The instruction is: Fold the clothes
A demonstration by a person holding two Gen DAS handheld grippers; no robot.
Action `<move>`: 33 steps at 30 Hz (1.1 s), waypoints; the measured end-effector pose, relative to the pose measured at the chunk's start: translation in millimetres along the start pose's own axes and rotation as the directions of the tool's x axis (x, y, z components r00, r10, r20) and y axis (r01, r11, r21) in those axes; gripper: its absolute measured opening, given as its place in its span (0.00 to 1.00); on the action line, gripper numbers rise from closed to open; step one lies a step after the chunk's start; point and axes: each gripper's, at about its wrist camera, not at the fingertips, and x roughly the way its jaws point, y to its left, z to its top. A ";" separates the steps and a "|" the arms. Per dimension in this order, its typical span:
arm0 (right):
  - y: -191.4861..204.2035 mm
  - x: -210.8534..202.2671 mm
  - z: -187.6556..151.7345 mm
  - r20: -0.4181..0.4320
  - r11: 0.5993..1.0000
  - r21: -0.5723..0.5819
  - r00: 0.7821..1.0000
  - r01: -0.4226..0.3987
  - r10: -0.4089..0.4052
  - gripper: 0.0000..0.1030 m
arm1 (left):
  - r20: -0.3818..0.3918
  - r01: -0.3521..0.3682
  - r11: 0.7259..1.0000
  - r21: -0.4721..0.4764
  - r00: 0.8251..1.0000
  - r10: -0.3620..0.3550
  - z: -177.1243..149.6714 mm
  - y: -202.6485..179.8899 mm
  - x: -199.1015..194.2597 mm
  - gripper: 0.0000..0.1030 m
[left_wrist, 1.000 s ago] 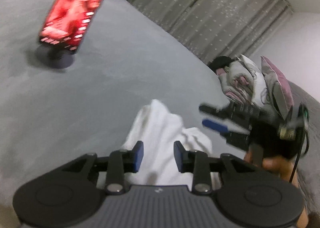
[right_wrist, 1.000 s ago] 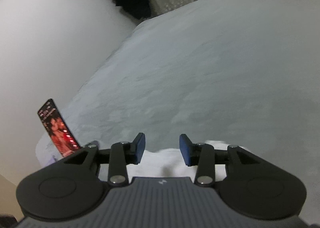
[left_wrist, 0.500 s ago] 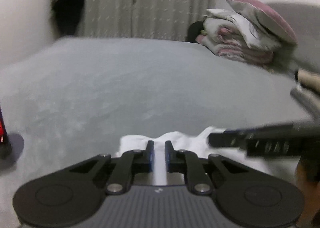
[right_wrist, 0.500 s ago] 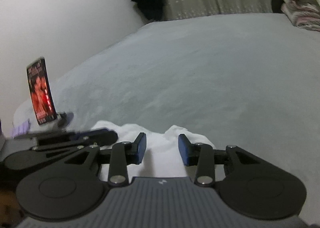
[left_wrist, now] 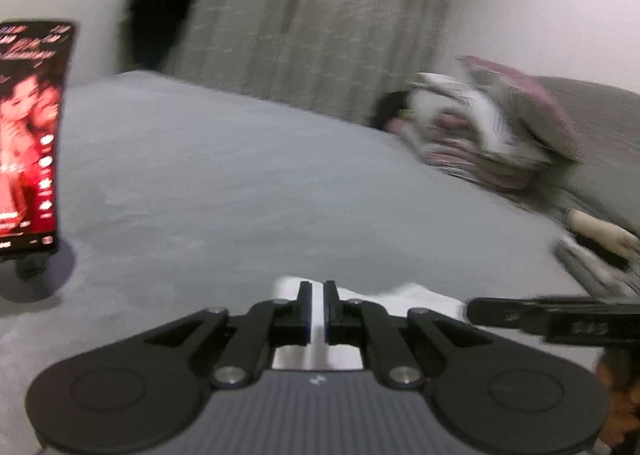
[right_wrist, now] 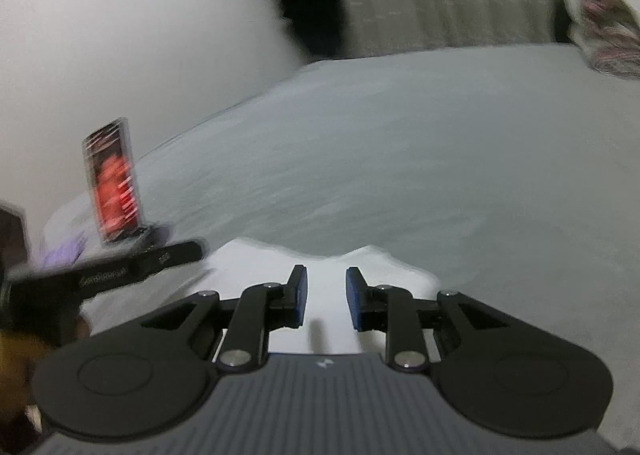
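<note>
White garment [left_wrist: 420, 297]: crumpled heap on the grey bed cover [left_wrist: 248, 191], at its near edge, directly under both grippers.

Left gripper [left_wrist: 317, 305]: jaws nearly together, a narrow strip of white cloth between them; a firm pinch cannot be told through the blur.

Right gripper [right_wrist: 326, 297]: jaws spread, poised over the cloth, nothing held.

Phone [left_wrist: 28, 135]: upright on a round stand, lit red screen, on the cover to the left.

Folded bedding pile [left_wrist: 492, 131]: far right of the bed.

Curtain [left_wrist: 340, 23]: grey, behind the bed.
</note>
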 end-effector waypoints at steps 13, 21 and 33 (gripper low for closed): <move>6.7 -50.0 -44.9 -0.159 0.964 -0.250 0.986 -0.090 0.051 0.34 | -0.139 0.109 0.991 0.074 0.985 -0.098 -33.2 19.0 -35.3 0.04; -17.8 -74.7 -60.6 -0.217 0.965 -0.246 0.975 -0.094 0.040 0.34 | -0.145 0.030 0.999 0.019 0.989 -0.026 -24.2 34.1 -47.6 0.27; -52.9 -74.3 -36.7 -0.150 0.973 0.160 0.970 -0.168 0.192 0.54 | -0.197 0.080 0.986 -0.144 0.974 -0.107 -5.0 26.6 -21.2 0.69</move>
